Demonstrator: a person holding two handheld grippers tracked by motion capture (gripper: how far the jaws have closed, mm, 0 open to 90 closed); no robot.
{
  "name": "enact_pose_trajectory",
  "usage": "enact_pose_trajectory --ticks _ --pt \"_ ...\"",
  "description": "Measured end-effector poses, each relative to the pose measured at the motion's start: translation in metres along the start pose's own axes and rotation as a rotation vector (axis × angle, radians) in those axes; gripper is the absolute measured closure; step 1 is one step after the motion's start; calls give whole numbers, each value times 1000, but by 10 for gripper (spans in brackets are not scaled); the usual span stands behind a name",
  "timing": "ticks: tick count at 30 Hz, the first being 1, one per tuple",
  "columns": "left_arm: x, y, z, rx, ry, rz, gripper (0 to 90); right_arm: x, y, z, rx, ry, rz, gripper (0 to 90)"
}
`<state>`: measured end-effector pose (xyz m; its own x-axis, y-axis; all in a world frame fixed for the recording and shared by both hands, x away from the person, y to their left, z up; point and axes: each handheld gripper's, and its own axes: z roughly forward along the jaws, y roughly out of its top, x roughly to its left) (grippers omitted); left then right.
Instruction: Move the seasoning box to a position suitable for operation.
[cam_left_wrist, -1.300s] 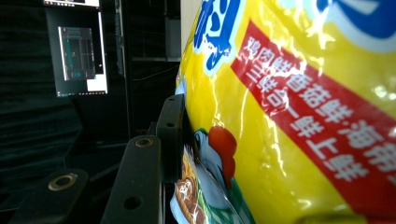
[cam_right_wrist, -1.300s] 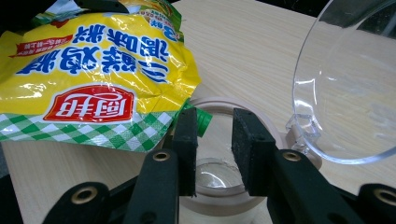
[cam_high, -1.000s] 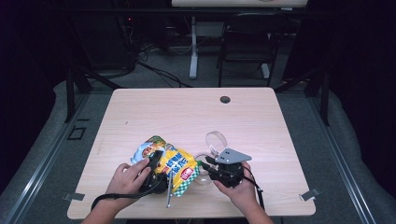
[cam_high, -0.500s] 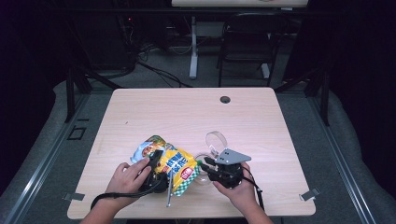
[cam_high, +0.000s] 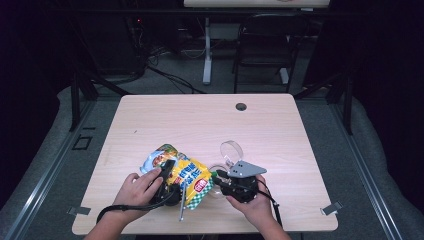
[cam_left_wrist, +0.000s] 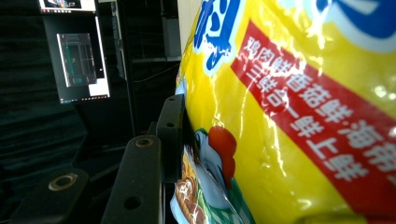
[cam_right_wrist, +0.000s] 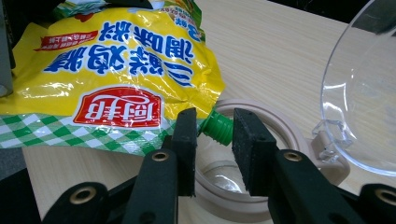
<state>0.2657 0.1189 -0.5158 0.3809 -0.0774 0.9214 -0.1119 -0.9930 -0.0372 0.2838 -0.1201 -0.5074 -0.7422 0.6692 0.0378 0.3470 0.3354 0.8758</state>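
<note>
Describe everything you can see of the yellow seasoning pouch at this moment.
The yellow seasoning pouch is glossy plastic film with a red band of Chinese lettering, a rooster picture and a green-checked edge. It is held tilted over the table; the left gripper presses its side. Its green screw spout sits between the right gripper jaws, above a beige-rimmed jar with its clear lid open.

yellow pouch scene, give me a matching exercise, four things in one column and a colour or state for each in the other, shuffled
Things:
1. seasoning pouch
2. spout
3. container lid
4. cable hole

Descriptions:
A. clear, flipped open
B. green, between the right gripper jaws
C. dark, round, at the table's far edge
D. yellow with a red band, held by the left gripper

Pairs: 1-D, 2-B, 3-A, 4-C
</note>
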Motion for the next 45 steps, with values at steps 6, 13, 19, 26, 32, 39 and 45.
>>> enact_pose_trajectory --ticks 6,13,19,26,32,39,45 --pt "0 0 0 5 0 6 638 1 0 1 5 3 -4 707" --pt "1 1 -1 10 7 22 638 2 0 2 5 3 -4 707" --pt "1 2 -1 9 9 37 638 2 -1 2 8 1 -4 707" --pt "2 3 -2 15 12 55 638 1 -1 2 9 -1 -6 707" --pt "2 4 -1 4 32 66 638 1 -1 2 10 -2 -4 706" --pt "4 6 -3 14 14 85 638 1 -1 3 6 -5 -4 705" --pt "6 7 -3 17 15 99 639 0 -2 3 7 -4 -4 706"
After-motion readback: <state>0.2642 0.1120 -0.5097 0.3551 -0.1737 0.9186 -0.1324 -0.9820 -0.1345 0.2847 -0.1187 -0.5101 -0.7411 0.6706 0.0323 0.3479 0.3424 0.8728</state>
